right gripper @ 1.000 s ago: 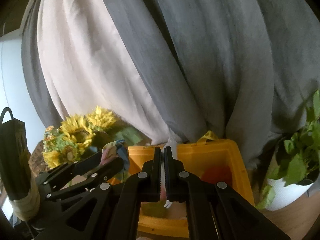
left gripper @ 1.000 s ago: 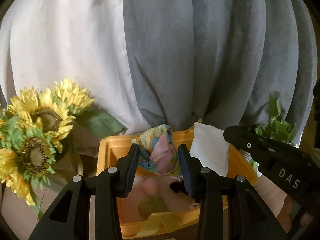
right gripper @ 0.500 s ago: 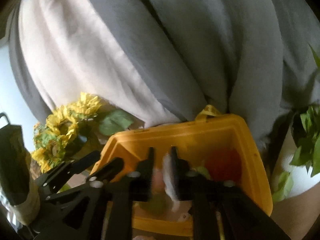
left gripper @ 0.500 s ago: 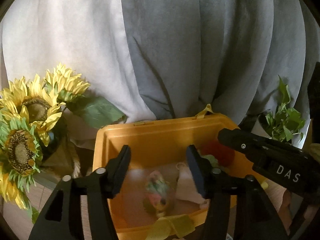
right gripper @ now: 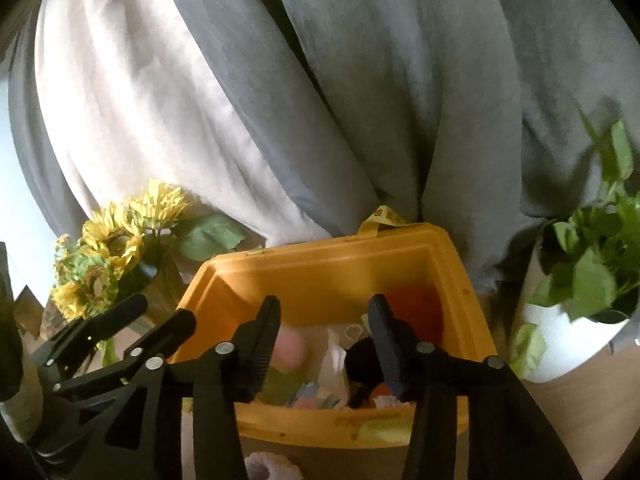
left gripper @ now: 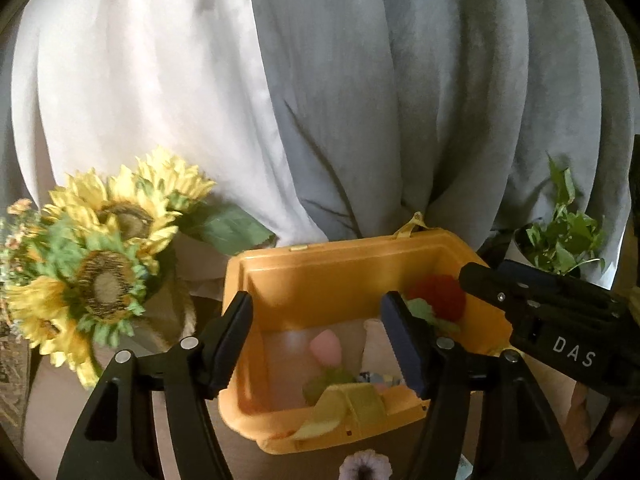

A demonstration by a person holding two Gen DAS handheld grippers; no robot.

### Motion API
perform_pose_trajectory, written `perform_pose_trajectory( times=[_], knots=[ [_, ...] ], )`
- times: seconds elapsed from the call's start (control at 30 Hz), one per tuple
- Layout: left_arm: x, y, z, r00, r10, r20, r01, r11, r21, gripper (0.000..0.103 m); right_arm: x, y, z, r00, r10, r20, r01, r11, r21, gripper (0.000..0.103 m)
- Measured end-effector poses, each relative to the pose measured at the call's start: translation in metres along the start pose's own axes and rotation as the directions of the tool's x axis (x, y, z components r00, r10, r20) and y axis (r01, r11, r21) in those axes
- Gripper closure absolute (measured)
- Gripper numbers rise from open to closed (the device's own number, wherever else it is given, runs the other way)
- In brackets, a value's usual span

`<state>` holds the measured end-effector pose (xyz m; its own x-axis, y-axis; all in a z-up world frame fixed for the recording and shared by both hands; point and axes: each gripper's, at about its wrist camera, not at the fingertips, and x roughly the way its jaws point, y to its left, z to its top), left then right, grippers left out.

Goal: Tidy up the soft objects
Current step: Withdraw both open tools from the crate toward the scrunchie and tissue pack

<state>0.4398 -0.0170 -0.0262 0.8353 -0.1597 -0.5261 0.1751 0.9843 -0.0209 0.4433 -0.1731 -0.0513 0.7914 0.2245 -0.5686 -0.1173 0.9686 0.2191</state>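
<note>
the yellow bin sits in front of the grey and white curtain and serves as the landmark. the left gripper hangs over the bin's near left side, and its jaws have just been opening; they stand apart with nothing between them. the right gripper hangs over the bin's near middle; its jaws have also just been opening and are empty.

inside the bin lie a pink soft piece, a red fluffy thing against the far right wall, a white cloth and a patterned cloth, all blurred and partly hidden by the fingers. a dark lump beside the white cloth cannot be made out. a yellow-green strap drapes over the near rim. a pale knitted thing in front of the bin is cut off by the frame. sunflowers stand left of the bin, a potted plant right.
</note>
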Motion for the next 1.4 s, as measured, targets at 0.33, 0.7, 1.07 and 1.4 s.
perform_pose_trajectory(
  times=[0.33, 0.7, 1.07, 1.4],
  knots=[
    [-0.05, -0.004, -0.011, 0.998, 0.032, 0.051, -0.034, 0.999, 0.034, 0.025, -0.044, 0.015, -0.014, 0.998, -0.025, 0.052, 0.026, 1.0, -0.017, 0.033],
    [-0.088, -0.01, -0.044, 0.998, 0.057, 0.041, -0.06, 0.996, 0.063, 0.018, -0.079, 0.022, -0.045, 0.998, -0.037, 0.05, 0.038, 0.999, -0.021, 0.025],
    [-0.103, -0.013, -0.082, 0.998, 0.055, -0.017, -0.054, 0.996, 0.072, 0.018, -0.091, 0.022, -0.082, 0.999, -0.038, -0.015, 0.038, 0.999, -0.015, 0.025],
    [-0.097, -0.017, -0.116, 0.995, 0.03, -0.095, -0.02, 0.993, 0.113, 0.018, -0.082, 0.018, -0.118, 0.993, -0.042, -0.115, 0.043, 0.999, 0.009, 0.025]
  ],
)
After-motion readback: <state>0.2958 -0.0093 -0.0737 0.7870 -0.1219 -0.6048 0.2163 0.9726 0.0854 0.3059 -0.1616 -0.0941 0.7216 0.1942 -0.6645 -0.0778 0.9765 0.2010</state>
